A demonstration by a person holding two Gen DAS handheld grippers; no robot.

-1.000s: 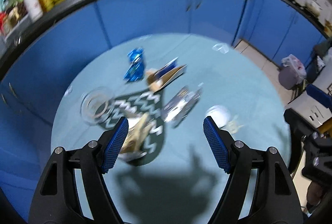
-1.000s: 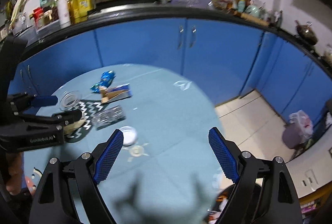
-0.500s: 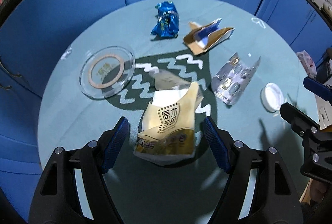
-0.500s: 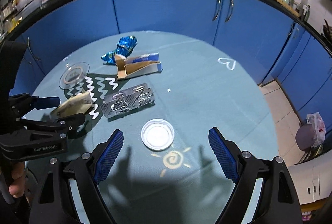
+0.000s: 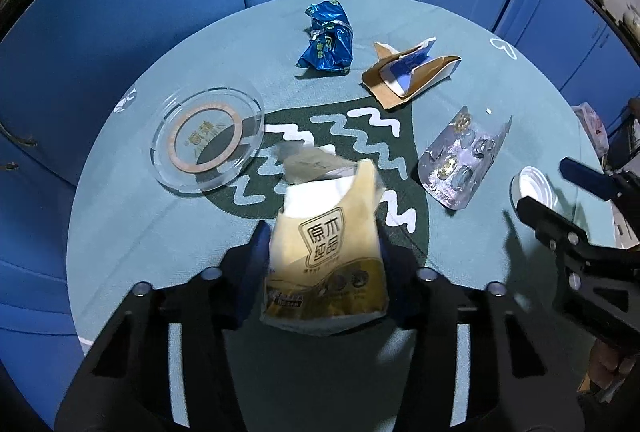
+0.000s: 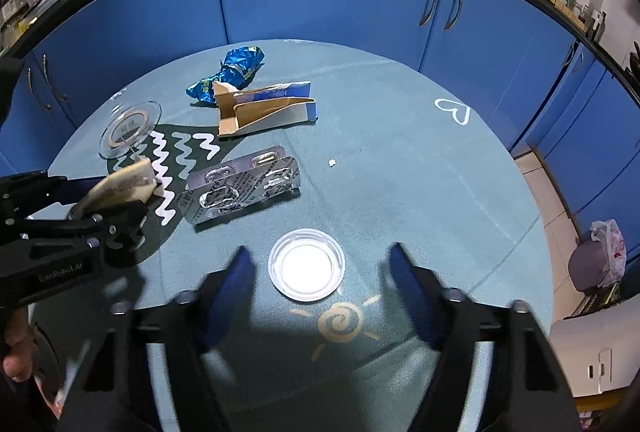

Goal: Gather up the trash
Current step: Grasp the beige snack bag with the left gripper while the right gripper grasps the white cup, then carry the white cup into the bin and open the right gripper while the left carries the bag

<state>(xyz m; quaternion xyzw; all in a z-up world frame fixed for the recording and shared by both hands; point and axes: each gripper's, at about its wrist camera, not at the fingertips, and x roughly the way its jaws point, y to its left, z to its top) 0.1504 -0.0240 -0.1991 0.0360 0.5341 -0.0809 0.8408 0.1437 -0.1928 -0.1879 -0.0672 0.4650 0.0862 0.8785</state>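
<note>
A beige tissue packet (image 5: 324,256) stands between the fingers of my left gripper (image 5: 322,248), whose jaws are closing and whose blue pads press on both its sides. In the right wrist view the left gripper (image 6: 148,192) holds that packet (image 6: 124,184) over the dark patch of the cloth. My right gripper (image 6: 320,260) is closing around a small white round lid (image 6: 306,266) that lies flat on the table; both pads stand apart from it. On the left view's right edge are the right gripper (image 5: 556,192) and that lid (image 5: 536,188).
On the round teal table (image 5: 120,232) lie a crumpled blue wrapper (image 5: 328,36), a torn cardboard box (image 5: 408,72), a silver blister pack (image 5: 460,160) and a clear plastic disc (image 5: 206,140). Blue cabinets (image 6: 320,0) ring the far side. A bagged bin (image 6: 600,256) stands on the floor to the right.
Both grippers have come down toward the table and their jaws have narrowed. The left one has closed on the tissue packet; the right one now brackets the white lid.
</note>
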